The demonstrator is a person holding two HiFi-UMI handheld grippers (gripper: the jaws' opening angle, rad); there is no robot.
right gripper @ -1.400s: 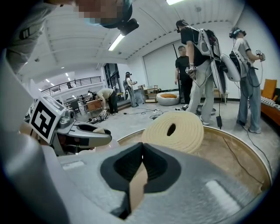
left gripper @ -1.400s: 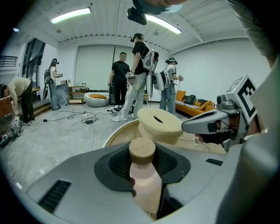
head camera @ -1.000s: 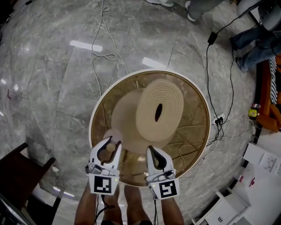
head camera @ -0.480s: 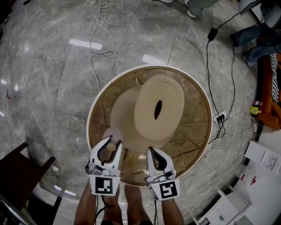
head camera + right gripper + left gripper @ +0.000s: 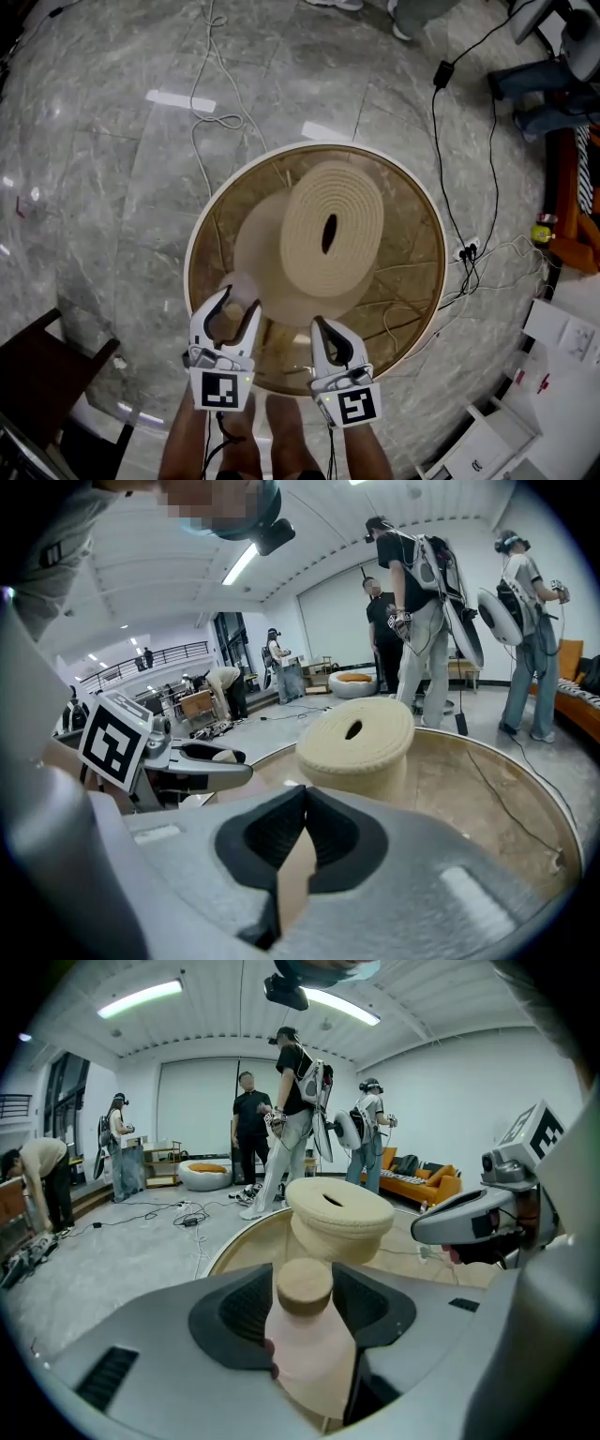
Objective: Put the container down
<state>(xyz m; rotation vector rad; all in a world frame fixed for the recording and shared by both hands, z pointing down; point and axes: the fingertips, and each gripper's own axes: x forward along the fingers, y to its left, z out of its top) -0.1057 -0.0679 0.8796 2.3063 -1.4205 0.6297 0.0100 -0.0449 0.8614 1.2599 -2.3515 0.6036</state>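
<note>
Left gripper view tells you most of it. The container (image 5: 305, 1344), a little pinkish bottle with a cork-looking cap, is standing upright right between the jaws of the left gripper (image 5: 305, 1274). Those jaws have just been opening and sit wide apart now, with clear gaps either side of the cap, so it's not pinched. Lower down on the body I honestly can't tell if one pad is brushing it. Its base is hidden too, but in the head view it sits at the near edge of the round table (image 5: 417, 234), so my guess is it's already resting on the glass.

The bit that matters for what comes next is that the container's long axis is vertical and the gripper comes at it from the person's side, angled forward and down. So the way out is pretty much straight back along the jaws' own line, toward the person. Any sideways drift and a finger could clip it and tip it over. Going forward is no good either, since the big ribbed tub (image 5: 328, 234) sits just beyond it, toward the table's middle.

Right gripper (image 5: 320, 324) is parked beside the left one, apart from the container, jaws closed tip to tip on nothing. Left is clearly the nearer one, so this is its job.
</note>
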